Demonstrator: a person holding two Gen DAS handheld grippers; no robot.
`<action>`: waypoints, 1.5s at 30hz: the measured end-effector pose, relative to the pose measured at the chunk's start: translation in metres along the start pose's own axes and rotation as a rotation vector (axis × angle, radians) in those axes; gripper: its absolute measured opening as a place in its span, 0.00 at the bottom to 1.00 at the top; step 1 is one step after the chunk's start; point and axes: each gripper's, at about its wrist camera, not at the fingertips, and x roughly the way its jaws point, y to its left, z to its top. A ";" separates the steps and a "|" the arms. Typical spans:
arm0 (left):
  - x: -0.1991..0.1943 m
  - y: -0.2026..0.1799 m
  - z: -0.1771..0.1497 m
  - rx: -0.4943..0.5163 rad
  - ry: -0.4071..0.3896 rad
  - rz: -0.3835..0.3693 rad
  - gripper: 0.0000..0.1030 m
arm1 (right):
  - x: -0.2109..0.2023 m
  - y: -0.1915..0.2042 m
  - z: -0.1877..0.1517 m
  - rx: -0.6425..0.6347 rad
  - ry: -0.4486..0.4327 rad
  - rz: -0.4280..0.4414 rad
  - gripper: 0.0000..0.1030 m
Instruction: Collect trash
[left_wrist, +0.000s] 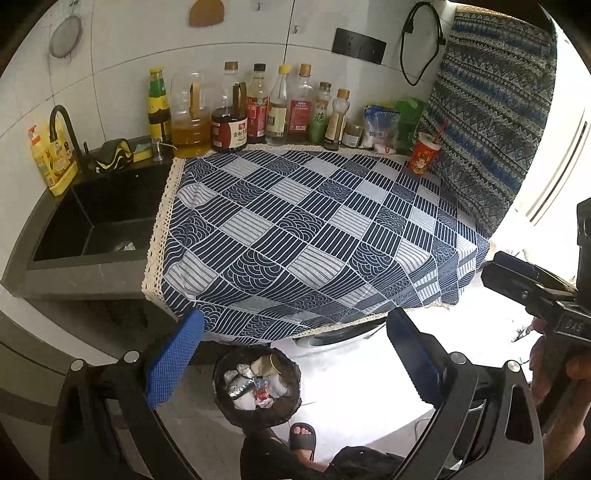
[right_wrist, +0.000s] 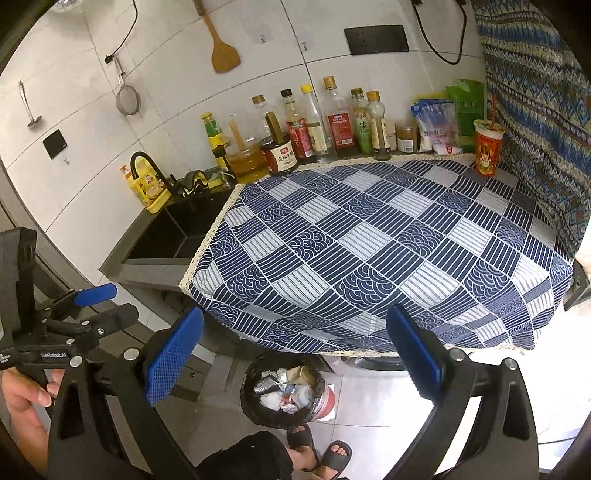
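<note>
A: Both views are bright and mostly sharp. Daylight floods in from the right, and it blows out the floor under the counter to plain white.

B: Same in the right wrist view: the lower right corner is washed out, with glare on the floor tiles.

A: The patterned cloth is evenly lit, with its print crisp. The sink stays dark, little detail inside.

B: Fisheye bending is strong. Wall tile lines curve, and black vignette fills the corners.

A: The nearest blue pads look slightly soft.
</note>
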 end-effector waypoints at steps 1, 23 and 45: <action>-0.002 -0.001 0.001 0.001 -0.002 -0.002 0.93 | -0.001 0.001 0.000 -0.002 -0.001 0.001 0.95; -0.016 0.000 0.006 0.006 -0.030 0.003 0.94 | -0.011 0.001 0.001 -0.012 -0.011 -0.009 0.95; -0.012 0.008 0.006 -0.015 -0.028 0.012 0.94 | 0.004 0.001 0.002 -0.012 0.012 -0.007 0.95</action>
